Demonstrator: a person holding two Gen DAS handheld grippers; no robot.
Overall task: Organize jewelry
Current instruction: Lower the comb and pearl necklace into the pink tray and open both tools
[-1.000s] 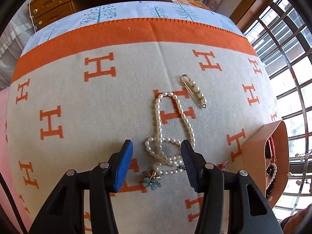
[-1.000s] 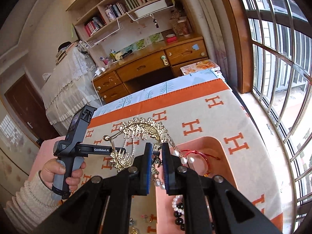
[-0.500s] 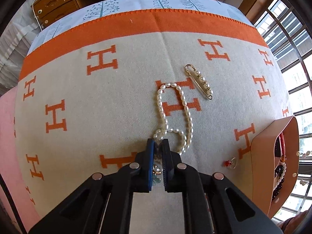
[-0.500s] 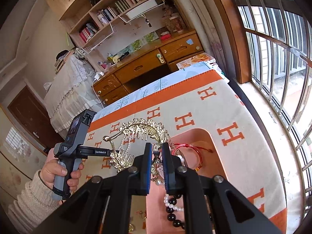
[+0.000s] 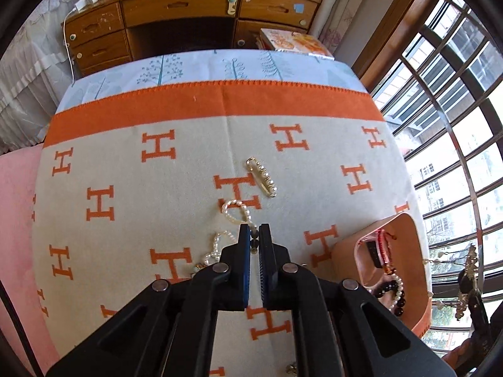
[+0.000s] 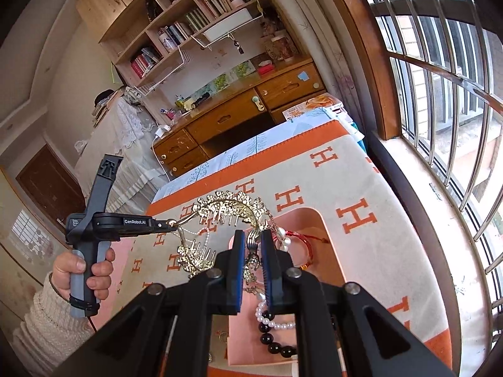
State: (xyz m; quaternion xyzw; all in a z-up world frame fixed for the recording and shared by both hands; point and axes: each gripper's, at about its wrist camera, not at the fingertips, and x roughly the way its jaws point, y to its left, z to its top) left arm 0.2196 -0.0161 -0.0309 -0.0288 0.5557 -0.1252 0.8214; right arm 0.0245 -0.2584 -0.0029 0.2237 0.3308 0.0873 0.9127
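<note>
My left gripper point(image 5: 254, 235) is shut on a white pearl necklace point(image 5: 234, 210), which trails in loops down to the orange-and-cream H-patterned blanket point(image 5: 188, 144). The right wrist view shows this left gripper point(image 6: 173, 224) from the side, with a thin pearl strand point(image 6: 188, 232) hanging under its tip. My right gripper point(image 6: 253, 242) is shut on an ornate gold hair comb point(image 6: 229, 207), held above the near end of a peach tray point(image 6: 314, 220). A gold pin set with pearls point(image 5: 262, 177) lies on the blanket beyond the necklace.
The peach tray point(image 5: 405, 229) at the blanket's right side holds a red bracelet point(image 5: 382, 245) and black and white beads point(image 5: 394, 292). A wooden desk point(image 5: 179, 9) stands beyond the bed. A barred window point(image 6: 440, 78) runs along the right. A person's hand point(image 6: 81, 270) grips the left handle.
The left gripper went from open around the necklace to shut on it, then rose and drew the pearls up off the blanket. The right gripper shifted with the gold comb over the tray.
</note>
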